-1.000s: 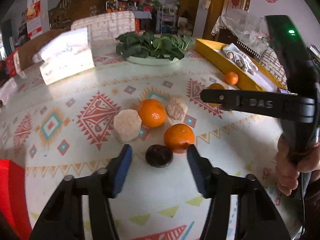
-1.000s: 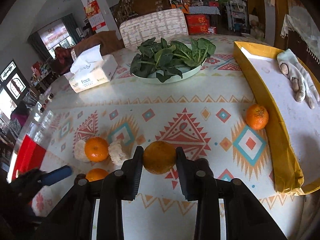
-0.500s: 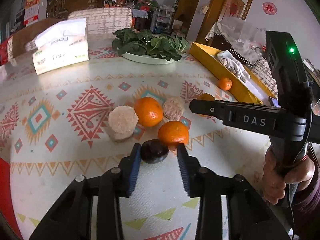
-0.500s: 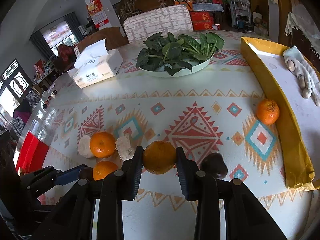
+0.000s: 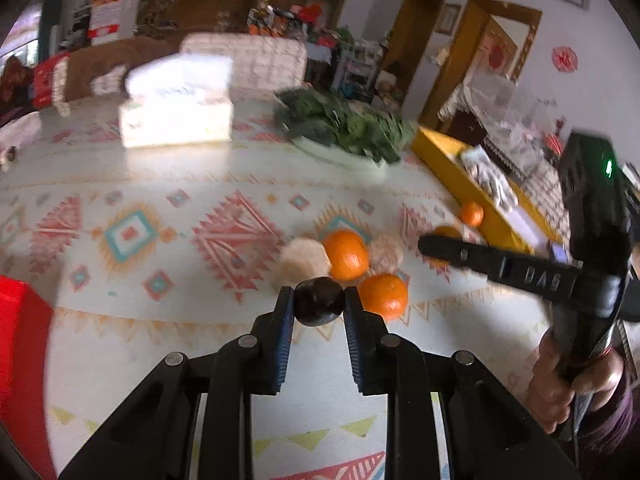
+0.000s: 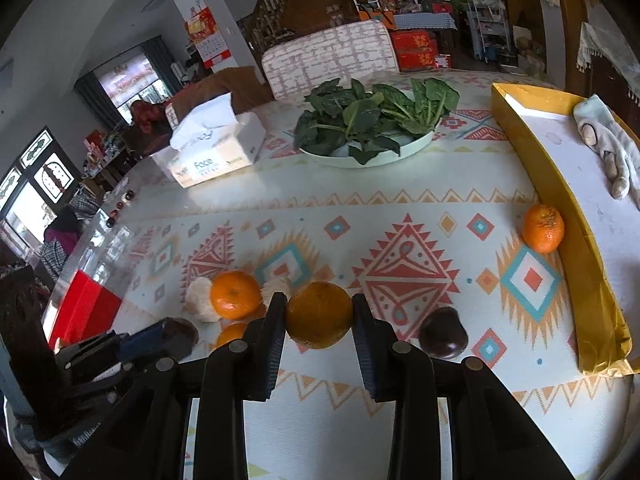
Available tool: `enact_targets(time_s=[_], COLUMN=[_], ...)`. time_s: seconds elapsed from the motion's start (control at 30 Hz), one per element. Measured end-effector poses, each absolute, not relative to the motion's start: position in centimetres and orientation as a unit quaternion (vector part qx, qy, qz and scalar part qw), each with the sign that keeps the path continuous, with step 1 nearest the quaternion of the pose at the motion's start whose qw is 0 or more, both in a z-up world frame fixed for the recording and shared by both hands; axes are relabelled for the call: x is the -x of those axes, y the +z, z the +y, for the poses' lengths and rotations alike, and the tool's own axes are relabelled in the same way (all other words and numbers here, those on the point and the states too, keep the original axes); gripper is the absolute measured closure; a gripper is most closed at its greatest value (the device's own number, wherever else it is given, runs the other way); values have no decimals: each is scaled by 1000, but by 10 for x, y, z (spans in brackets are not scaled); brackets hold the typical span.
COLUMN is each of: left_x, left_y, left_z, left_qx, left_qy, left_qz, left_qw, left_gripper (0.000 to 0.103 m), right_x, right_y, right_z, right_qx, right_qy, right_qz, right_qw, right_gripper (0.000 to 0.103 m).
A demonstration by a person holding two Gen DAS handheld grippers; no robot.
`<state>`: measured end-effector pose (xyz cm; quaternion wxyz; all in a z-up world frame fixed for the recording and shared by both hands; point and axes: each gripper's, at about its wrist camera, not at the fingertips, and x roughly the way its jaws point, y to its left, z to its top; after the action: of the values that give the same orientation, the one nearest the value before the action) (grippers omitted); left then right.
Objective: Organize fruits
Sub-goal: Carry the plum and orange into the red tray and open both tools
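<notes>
**Kid:** What are the two grabbers holding?

**Onlooker:** The left gripper has squeezed tight on a dark round fruit. Both blue pads press its sides. The right gripper is clamped on a big orange, and it hangs just over the patterned table.

**Kid:** What is next to them?

**Onlooker:** Just past the dark fruit sit two more oranges, one behind and one to its right. Two pale bumpy lumps sit beside the back orange. A second dark fruit lies by the right gripper. Farther off, a small orange rests against the wall of the yellow tray.

**Kid:** Is the job nearly done?

**Onlooker:** No, I think it has only begun. I see no fruit in the tray, only a glove. Two fruits are picked up, and the rest are waiting on the table. I can't tell where they are meant to go.

**Kid:** What changed from a moment ago?

**Onlooker:** The left jaws were wide open then, with the dark fruit lying on the table between them. Now they are shut on it, and it looks a bit lifted. The right one held its orange the same way the whole time. The second dark fruit was not in its view before.
</notes>
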<state>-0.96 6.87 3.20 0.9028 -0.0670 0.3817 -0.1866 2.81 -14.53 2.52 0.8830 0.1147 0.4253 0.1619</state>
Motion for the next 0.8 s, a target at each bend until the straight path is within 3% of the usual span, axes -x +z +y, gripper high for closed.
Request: enact_targets(time_s=[0.4, 0.8], left_x=[112, 103], left_y=[77, 56], left_z=[227, 354], left_qx=[155, 127], left_qy=[-38, 100], left_qz=[310, 365], left_qw=[937, 917], left_gripper=[79, 79], right_x=[18, 73], right_y=[56, 61], right_z=[-76, 92], right_qx=[-57, 14], right_qy=[219, 369], right_qz=[403, 418], right_qw=[887, 830], right_gripper=[68, 68])
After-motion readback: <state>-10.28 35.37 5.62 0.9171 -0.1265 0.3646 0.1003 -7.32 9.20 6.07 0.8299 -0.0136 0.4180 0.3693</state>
